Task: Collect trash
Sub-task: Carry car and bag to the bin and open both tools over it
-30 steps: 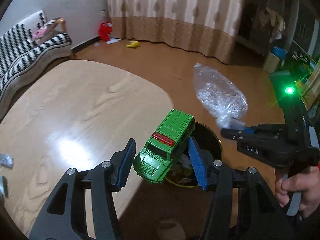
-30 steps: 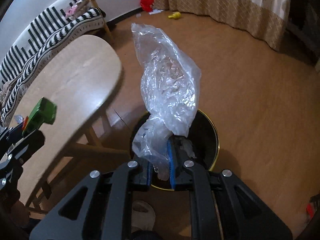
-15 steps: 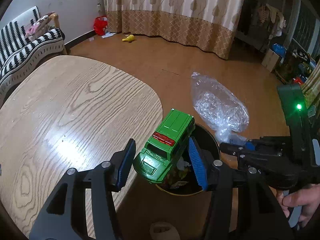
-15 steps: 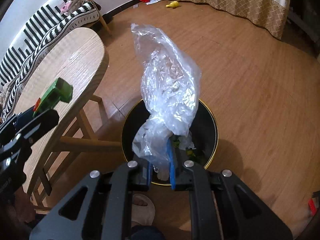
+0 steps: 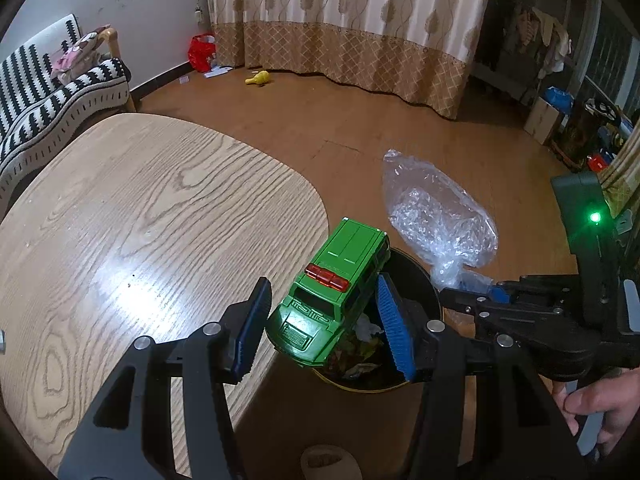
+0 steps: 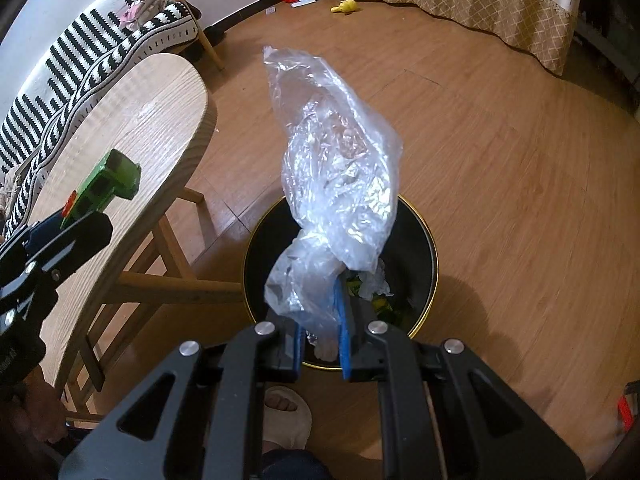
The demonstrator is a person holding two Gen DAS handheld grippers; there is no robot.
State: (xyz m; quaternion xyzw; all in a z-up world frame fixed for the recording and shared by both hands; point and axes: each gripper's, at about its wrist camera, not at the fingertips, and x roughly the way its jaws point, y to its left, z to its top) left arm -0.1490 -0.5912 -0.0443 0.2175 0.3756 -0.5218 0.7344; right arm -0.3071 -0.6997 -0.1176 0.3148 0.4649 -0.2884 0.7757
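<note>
A green plastic toy truck with a red light bar on its roof (image 5: 340, 292) is gripped between the blue-padded fingers of the left gripper (image 5: 324, 328), its jaws about half spread and pressed against the toy's two sides. The toy is held tilted, nose toward the camera, above the edge of the light oak table with a rounded corner (image 5: 140, 220) and partly over the round black waste bin with a gold rim (image 6: 420, 240). The bin stands on the brown wooden floor (image 6: 500, 140) just beside the table's wooden legs, and crumpled paper and yellowish scraps can be seen inside it.

A crumpled clear plastic bag (image 6: 340, 184) is pinched at its lower end by the right gripper (image 6: 322, 336), whose jaws are closed almost fully on the film. The bag is held upright directly over the bin's opening. In the left wrist view a hand (image 5: 600, 404) is seen on the right gripper's handle.

A slippered foot (image 6: 286, 416) is visible below the bin. A black-and-white striped sofa (image 5: 52, 92) stands past the table; a small yellow object on the floor (image 5: 258, 78), possibly a toy, lies near the patterned beige curtain (image 5: 340, 20).
</note>
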